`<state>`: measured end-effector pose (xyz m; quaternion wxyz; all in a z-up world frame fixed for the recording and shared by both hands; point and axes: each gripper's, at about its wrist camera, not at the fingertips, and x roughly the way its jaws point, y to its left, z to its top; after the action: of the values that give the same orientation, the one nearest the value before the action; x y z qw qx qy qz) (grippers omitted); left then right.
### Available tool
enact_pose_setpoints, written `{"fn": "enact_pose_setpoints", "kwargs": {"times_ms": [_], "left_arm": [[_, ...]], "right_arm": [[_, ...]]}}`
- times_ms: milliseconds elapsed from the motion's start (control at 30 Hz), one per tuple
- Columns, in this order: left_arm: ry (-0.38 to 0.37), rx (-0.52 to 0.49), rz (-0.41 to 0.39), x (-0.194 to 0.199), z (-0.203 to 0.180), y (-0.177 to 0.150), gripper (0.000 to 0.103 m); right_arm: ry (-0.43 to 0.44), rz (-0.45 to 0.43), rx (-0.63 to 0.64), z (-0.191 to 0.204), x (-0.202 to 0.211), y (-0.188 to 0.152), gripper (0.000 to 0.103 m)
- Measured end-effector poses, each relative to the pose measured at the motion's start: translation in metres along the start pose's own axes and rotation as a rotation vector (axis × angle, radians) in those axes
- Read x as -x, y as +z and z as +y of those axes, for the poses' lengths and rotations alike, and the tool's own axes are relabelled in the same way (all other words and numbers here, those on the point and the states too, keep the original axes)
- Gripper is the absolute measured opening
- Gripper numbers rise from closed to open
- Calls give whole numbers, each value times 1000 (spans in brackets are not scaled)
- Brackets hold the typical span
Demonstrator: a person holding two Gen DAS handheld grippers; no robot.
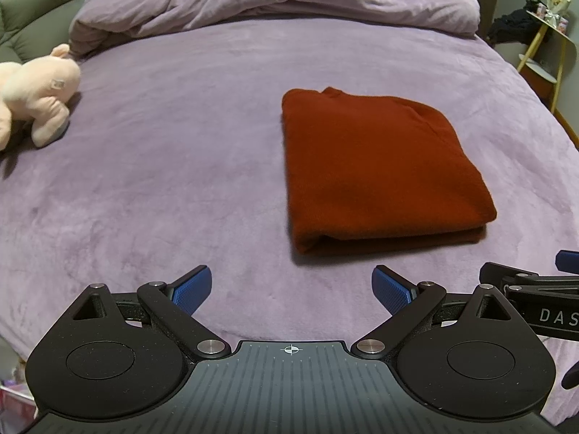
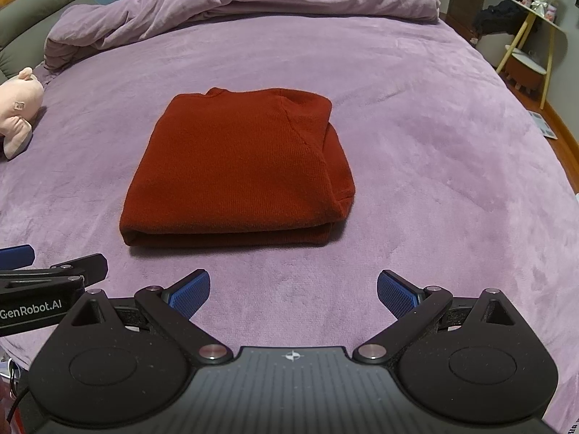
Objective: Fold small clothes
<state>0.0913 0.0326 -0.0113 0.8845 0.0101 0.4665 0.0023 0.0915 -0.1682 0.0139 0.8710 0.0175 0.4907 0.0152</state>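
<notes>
A rust-red sweater (image 1: pixel 380 170) lies folded into a neat rectangle on the purple bed cover (image 1: pixel 163 181); it also shows in the right wrist view (image 2: pixel 239 170). My left gripper (image 1: pixel 291 287) is open and empty, hovering near the bed's front edge, left of and short of the sweater. My right gripper (image 2: pixel 293 291) is open and empty, just in front of the sweater's near fold. Each gripper shows at the other view's side edge.
A pink plush toy (image 1: pixel 32 97) lies at the bed's left side, also in the right wrist view (image 2: pixel 18 108). A bunched purple duvet (image 1: pixel 275 0) runs along the far side. A yellow-legged side table (image 2: pixel 532 36) stands off the bed's right edge.
</notes>
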Motion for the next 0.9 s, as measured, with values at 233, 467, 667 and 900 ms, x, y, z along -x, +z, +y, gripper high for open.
{"fn": "enact_pose_setpoints", "kwargs": {"times_ms": [233, 467, 667, 900], "left_arm": [[-10, 6, 7, -2, 1, 0, 99], [-22, 7, 15, -3, 0, 2, 99], [-21, 0, -6, -2, 0, -1, 99], [12, -26, 7, -6, -4, -1, 99]], "right_arm": [[0, 0, 3, 0, 0, 1, 99], [-1, -4, 7, 1, 1, 2, 99], [-3, -4, 8, 0, 1, 1, 99], [-4, -2, 9, 1, 0, 1, 99]]}}
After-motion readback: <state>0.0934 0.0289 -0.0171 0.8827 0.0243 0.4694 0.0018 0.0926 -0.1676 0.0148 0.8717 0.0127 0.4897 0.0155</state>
